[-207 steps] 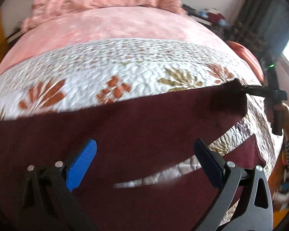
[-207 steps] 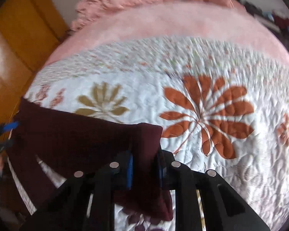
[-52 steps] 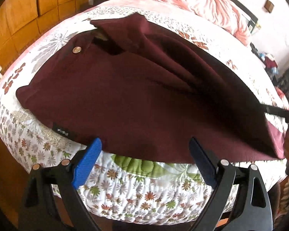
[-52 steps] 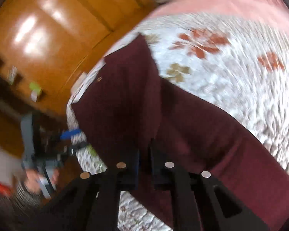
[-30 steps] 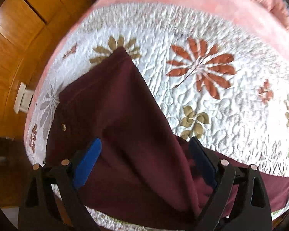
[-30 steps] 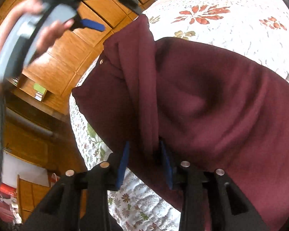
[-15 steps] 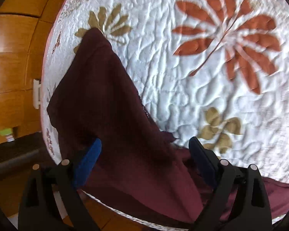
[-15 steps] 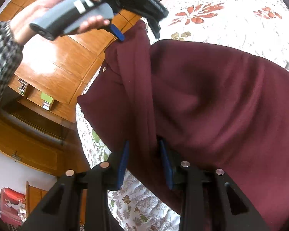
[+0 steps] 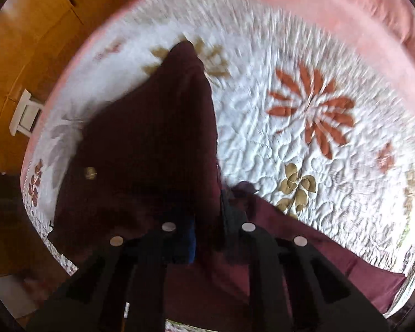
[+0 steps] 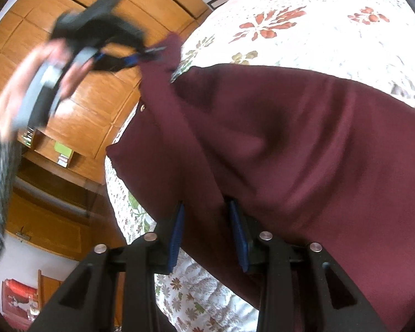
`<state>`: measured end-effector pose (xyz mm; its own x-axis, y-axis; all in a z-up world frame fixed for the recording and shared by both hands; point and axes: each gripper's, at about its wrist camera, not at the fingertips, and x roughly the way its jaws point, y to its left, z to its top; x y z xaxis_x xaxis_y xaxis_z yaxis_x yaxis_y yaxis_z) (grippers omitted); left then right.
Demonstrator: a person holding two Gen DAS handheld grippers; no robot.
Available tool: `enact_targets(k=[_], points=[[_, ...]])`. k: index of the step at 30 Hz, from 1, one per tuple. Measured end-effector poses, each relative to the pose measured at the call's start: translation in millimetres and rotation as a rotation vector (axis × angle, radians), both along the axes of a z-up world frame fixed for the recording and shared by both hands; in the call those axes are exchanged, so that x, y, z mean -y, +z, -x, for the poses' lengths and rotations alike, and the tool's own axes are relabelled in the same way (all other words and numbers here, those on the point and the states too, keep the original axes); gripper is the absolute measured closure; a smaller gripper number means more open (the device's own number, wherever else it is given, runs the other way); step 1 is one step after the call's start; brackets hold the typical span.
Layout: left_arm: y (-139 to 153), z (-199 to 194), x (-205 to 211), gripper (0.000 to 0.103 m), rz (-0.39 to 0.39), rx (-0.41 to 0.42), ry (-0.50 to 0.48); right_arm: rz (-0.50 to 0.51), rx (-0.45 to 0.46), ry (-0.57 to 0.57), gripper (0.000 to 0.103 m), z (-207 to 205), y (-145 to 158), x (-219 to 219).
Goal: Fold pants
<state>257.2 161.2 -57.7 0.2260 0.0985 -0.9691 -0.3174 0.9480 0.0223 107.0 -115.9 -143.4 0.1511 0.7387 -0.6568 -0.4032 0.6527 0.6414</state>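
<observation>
Dark maroon pants lie on a floral quilted bed, with a brass button near the waist. My left gripper is shut on a raised ridge of the pants fabric. In the right wrist view the pants fill the middle, and my right gripper is shut on a fold of them near the bed's edge. The left gripper shows there too, pinching the far corner of the pants at upper left, held by a hand.
The white quilt with orange and olive flowers covers the bed. A pink blanket lies beyond it. Wooden wardrobe panels stand left of the bed. The bed's edge drops to the floor.
My left gripper has closed from wide open onto the pants fabric and lifted a ridge of it. The right gripper keeps its hold on the fold.
</observation>
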Motion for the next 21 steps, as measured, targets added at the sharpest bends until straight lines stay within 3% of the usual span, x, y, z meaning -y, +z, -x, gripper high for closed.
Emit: enact_targets(k=[2,4,9,12,16,21], points=[[18.6,48.5,-11.3,0.090,0.003,0.125,0.013,0.006,0.001,-0.008,0.069,0.6,2.0,1.4],[25.7,81.0,-22.1,0.090,0.020,0.199,0.040,0.021,0.004,-0.021,0.068,1.2,4.3,3.2],[-3.1,153.5,-51.9,0.089,0.080,0.277,0.134,0.067,0.010,-0.039,0.064,6.5,8.5,0.8],[-31.9,172.8,-62.0,0.088,0.110,0.286,0.169,0.092,0.007,-0.044,0.062,9.6,11.1,-0.2],[-76.8,192.4,-85.7,0.085,0.255,0.304,0.257,0.120,0.009,-0.054,0.056,14.0,16.0,3.1],[-92.6,201.9,-103.9,0.077,0.411,0.409,0.304,0.117,0.016,-0.091,0.055,22.5,30.3,15.7]])
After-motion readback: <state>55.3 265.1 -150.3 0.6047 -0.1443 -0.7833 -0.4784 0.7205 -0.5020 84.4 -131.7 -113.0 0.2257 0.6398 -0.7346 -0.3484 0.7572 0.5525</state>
